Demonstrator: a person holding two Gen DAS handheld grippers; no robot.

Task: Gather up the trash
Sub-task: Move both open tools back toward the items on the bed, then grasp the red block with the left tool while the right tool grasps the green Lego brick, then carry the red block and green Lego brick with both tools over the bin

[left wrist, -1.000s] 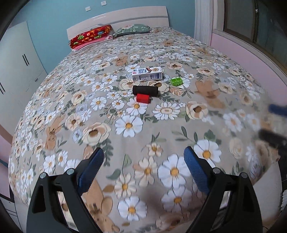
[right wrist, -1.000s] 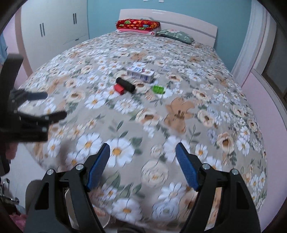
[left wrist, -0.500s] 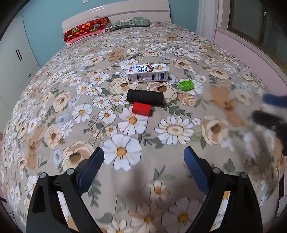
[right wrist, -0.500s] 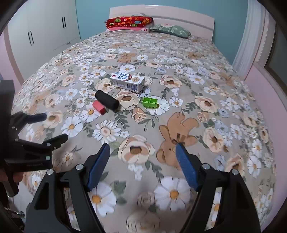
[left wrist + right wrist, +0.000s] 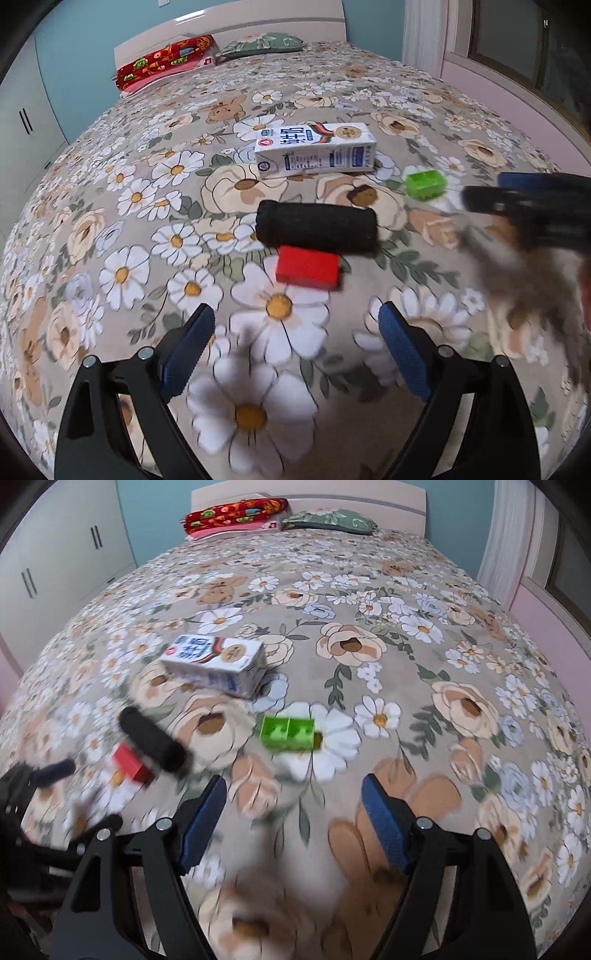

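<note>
Both jaws spread, empty; milk carton (image 5: 316, 149) mid-bed (image 5: 110, 206), well ahead of left gripper (image 5: 296, 354) & right gripper (image 5: 294, 821)

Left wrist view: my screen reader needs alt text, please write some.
An open left gripper hangs empty over a floral bedspread, facing a red block, black roll, milk carton and green block. The right gripper blurs in from the right.
</note>
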